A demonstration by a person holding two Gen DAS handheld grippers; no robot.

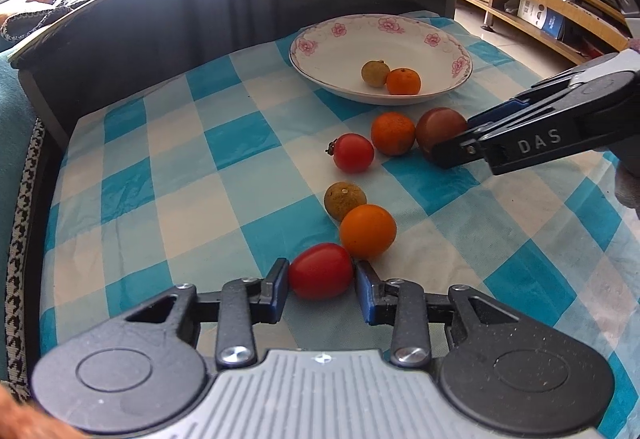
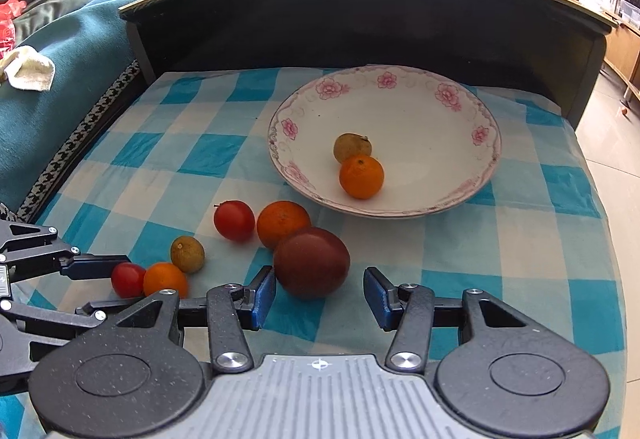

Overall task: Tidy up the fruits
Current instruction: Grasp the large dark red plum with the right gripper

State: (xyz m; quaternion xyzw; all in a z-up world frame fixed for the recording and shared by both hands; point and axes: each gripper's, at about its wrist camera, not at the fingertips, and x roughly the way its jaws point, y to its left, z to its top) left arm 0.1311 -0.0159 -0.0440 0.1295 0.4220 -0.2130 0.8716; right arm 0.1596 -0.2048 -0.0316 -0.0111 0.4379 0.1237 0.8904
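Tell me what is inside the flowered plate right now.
The flowered plate holds two fruits that touch: a brownish longan and a small orange in front of it. The rest of the plate is bare white. The orange hides part of the longan's near side.

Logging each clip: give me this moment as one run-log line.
left gripper: fingers around red tomato, unclear if closed | right gripper: open at dark tomato | plate: longan, orange
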